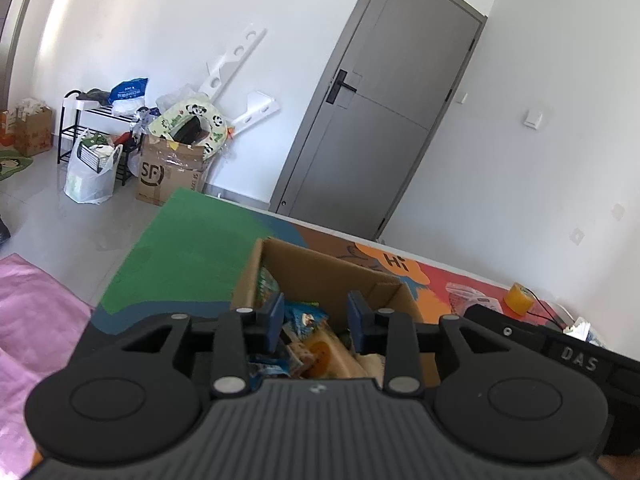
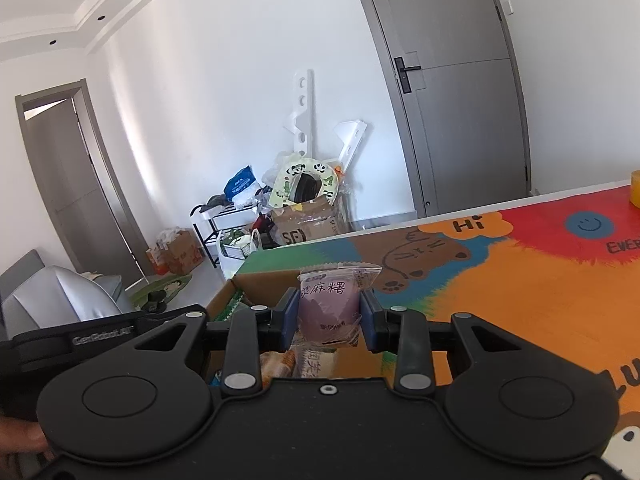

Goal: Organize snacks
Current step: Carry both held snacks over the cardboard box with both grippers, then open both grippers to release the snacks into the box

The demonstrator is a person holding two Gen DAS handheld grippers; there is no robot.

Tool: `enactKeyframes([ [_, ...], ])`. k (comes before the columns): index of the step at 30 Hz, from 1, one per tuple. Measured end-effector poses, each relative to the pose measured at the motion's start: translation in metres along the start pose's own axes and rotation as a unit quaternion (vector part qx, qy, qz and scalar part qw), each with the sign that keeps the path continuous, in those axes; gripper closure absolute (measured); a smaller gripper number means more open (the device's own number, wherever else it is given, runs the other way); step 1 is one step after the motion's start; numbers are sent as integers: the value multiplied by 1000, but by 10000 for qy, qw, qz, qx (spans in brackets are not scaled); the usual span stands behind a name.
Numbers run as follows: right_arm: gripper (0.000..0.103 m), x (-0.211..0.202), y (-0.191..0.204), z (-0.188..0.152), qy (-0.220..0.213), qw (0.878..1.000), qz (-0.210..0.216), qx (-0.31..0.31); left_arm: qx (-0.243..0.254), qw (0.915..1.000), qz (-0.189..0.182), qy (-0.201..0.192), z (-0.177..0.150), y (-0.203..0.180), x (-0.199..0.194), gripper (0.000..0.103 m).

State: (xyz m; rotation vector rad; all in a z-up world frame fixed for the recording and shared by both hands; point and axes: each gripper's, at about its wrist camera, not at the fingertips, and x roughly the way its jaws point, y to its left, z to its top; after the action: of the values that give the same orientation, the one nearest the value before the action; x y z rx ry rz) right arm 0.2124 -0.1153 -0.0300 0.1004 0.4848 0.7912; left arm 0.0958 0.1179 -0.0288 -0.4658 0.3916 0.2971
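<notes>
The right gripper [image 2: 329,314] clamps a purple snack packet [image 2: 330,306] above the open box [image 1: 320,276] on the table [image 2: 520,280]. The left gripper [image 1: 316,322] hangs over the box's snacks [image 1: 308,336], jaws narrowly apart, empty. A door [image 1: 384,120] stands far behind.

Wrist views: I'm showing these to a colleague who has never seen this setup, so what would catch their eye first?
Probably the purple snack packet clamped in the right gripper, held above the cardboard box. Next, the box itself, open and full of snack packets, with the left gripper open just over it. The bright cartoon table mat under everything is hard to miss.
</notes>
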Motion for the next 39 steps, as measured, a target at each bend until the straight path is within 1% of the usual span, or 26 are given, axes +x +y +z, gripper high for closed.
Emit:
enactKeyframes([
  [7, 70, 8, 14, 5, 53, 9999, 70, -50, -98, 9999, 74, -108, 8, 13, -4, 68],
  [17, 70, 16, 34, 5, 212, 9994, 231, -175, -231, 9996, 122, -98, 10, 24, -8, 65],
  [23, 70, 11, 41, 1, 273, 9989, 312, -206, -281, 9994, 212, -44, 9, 24, -6, 64],
  [28, 69, 1, 35, -1, 314, 9987, 379, -100, -235, 9996, 180, -28, 7, 19, -8, 64],
  [29, 69, 0, 34, -2, 351, 9985, 410, -90, -233, 9996, 170, -27, 8, 18, -8, 64],
  [30, 65, -2, 33, -2, 385, 9982, 457, -74, -226, 9996, 163, -27, 7, 17, -8, 63],
  [32, 61, -8, 31, -2, 317, 9982, 514, 5, -185, 9997, 156, -27, 7, 13, -10, 62],
  [33, 56, -10, 29, -1, 270, 9983, 510, 29, -165, 9997, 157, -33, 6, 12, -12, 61],
  [39, 55, -19, 17, -2, 202, 9991, 350, 142, -78, 9999, 127, -45, 3, 5, -16, 57],
])
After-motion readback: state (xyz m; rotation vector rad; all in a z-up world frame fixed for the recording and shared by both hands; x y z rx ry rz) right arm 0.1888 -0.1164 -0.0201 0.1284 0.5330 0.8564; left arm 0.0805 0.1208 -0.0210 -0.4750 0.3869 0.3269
